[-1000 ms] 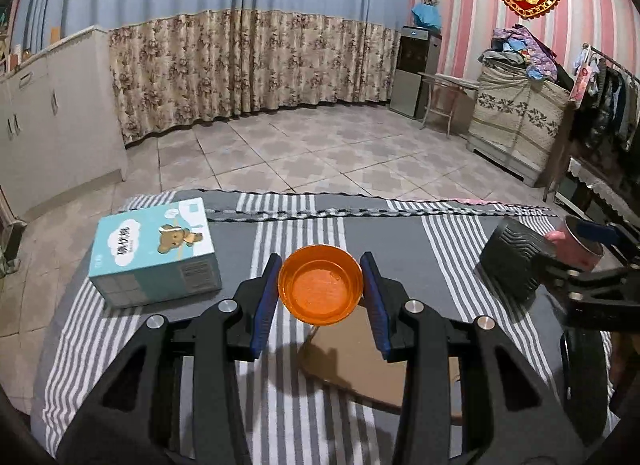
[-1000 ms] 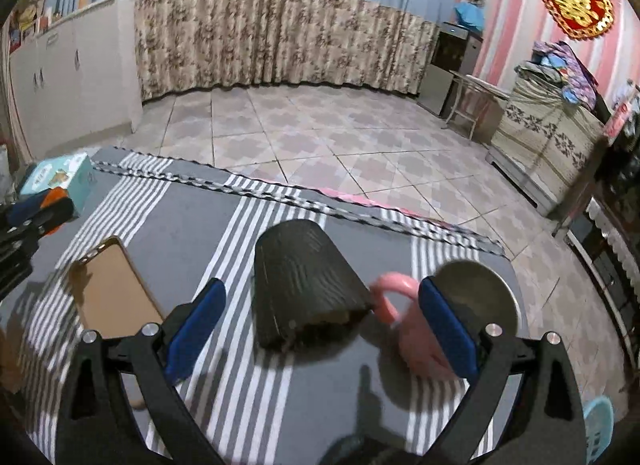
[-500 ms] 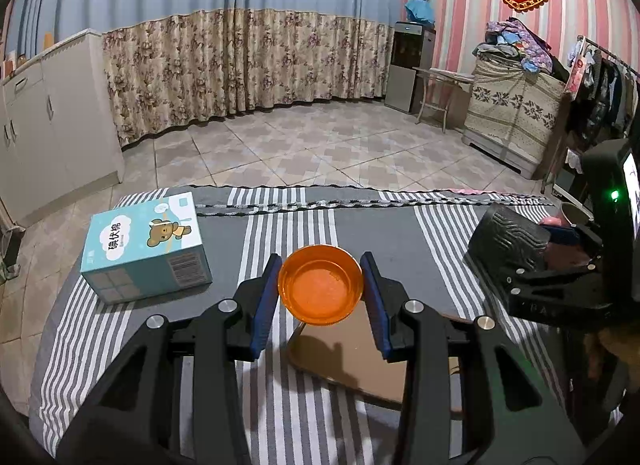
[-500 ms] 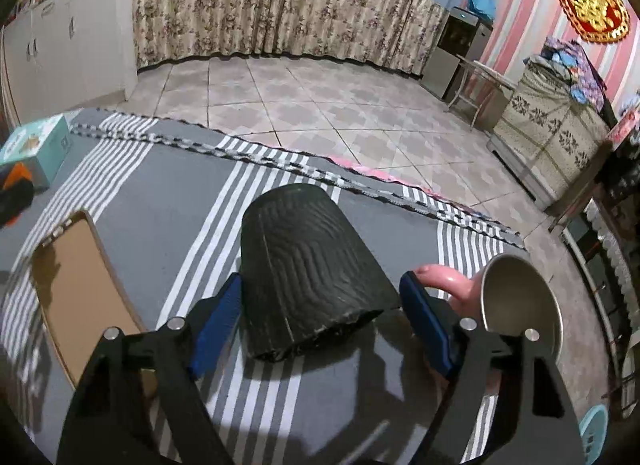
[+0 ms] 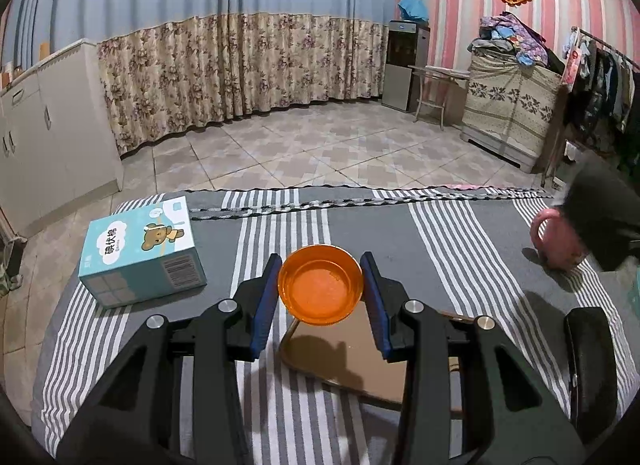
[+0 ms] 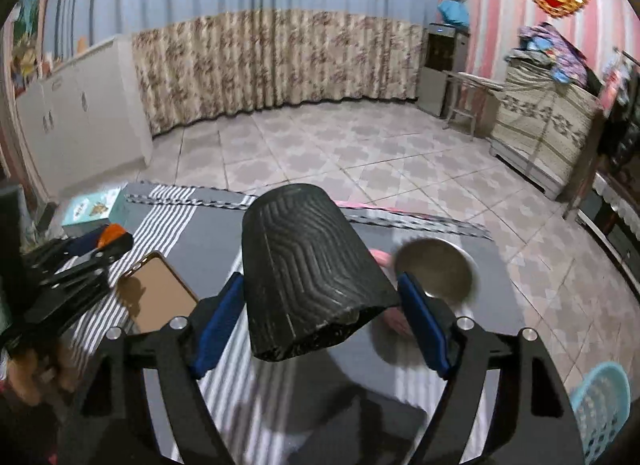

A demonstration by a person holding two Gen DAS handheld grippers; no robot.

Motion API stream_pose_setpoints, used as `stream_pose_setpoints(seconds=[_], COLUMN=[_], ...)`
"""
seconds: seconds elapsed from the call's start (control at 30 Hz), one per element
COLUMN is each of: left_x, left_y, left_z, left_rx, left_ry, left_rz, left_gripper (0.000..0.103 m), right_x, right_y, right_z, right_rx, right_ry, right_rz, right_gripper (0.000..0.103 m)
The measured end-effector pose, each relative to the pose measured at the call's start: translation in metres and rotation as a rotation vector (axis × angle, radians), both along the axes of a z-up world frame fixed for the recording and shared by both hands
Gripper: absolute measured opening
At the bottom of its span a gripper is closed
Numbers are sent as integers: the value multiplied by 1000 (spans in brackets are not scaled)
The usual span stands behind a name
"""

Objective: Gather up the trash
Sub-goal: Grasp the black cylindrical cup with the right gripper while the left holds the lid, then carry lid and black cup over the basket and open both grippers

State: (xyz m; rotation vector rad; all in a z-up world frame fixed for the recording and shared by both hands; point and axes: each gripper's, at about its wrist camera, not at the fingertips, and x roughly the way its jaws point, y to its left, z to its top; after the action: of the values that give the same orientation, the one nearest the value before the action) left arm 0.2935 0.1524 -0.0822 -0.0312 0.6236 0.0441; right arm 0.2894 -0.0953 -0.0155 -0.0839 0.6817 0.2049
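Over the striped cloth point(image 5: 440, 233), left gripper point(image 5: 320, 289) clamps the orange cup point(image 5: 320, 285), right gripper point(image 6: 320, 305) grips the black bin point(image 6: 308, 265), seemingly lifted; next, drop cup inside.

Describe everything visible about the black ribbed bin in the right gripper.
The bin is a black tapered container with a wavy ribbed wall, plastic by its look. It lies tilted, closed base toward the room, ragged open mouth toward the camera. The right gripper has just closed on it; blue pads press both sides. It appears lifted off the striped cloth, in front of a pink mug.
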Motion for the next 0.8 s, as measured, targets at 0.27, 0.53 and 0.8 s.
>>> stream_pose_setpoints(seconds=[0.27,0.53,0.8], left_x=[-15,-56,-83], left_y=[-42,-147,-270], left_z=[19,58,57], left_rx=[26,41,-48], left_ry=[-21,-86,-64], left_rz=[-63,-228,-399], left_gripper=[39,39,39], right_x=[-69,-120,-159], right_y=[-99,-224,-303], right_z=[-9,-9,-7], right_rx=[-11,-6,12], right_ry=[5,-18,-40], right_rz=[-174,-380,-530], right_gripper=[77,77,77])
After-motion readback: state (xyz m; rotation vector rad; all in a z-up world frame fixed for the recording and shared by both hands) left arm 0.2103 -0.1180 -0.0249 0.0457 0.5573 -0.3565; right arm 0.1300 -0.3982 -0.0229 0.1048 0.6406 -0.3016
